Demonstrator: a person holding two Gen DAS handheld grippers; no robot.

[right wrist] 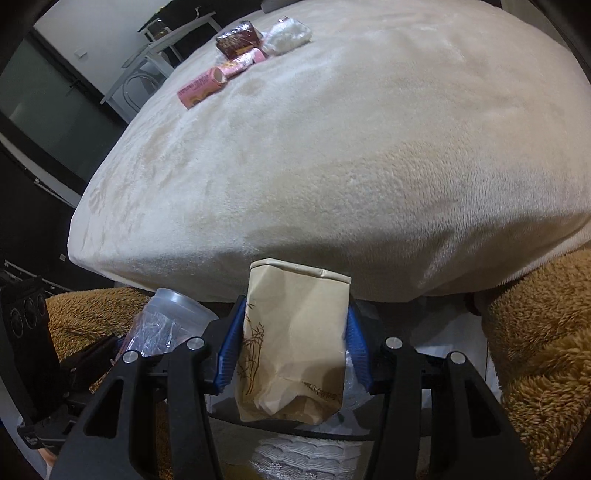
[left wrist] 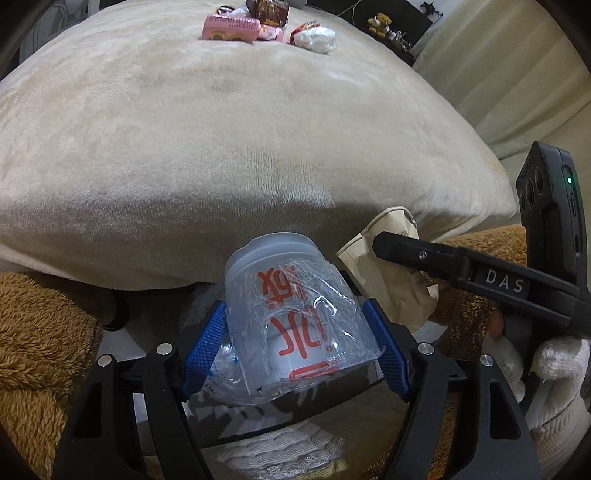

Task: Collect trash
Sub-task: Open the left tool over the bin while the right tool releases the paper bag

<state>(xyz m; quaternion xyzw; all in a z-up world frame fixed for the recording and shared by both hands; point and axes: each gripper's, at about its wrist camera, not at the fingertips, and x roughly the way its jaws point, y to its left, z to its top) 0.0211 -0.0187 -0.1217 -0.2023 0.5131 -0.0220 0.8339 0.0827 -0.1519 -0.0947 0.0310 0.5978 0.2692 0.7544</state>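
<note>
left hand-held gripper (left wrist: 295, 343) pinches plastic cup (left wrist: 291, 314) | right hand-held gripper (right wrist: 293, 347) pinches paper bag (right wrist: 291, 343) | cream blanket (left wrist: 221, 147) (plush) — wrappers (left wrist: 255, 26) far off

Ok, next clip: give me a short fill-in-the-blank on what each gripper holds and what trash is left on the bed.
The left gripper is shut on a clear plastic ____.
The right gripper is shut on a brown paper ____.
The pink box lies on the cream ____.
The brown wrapper is ____ from both grippers.

Missing words: cup; bag; blanket; far
</note>
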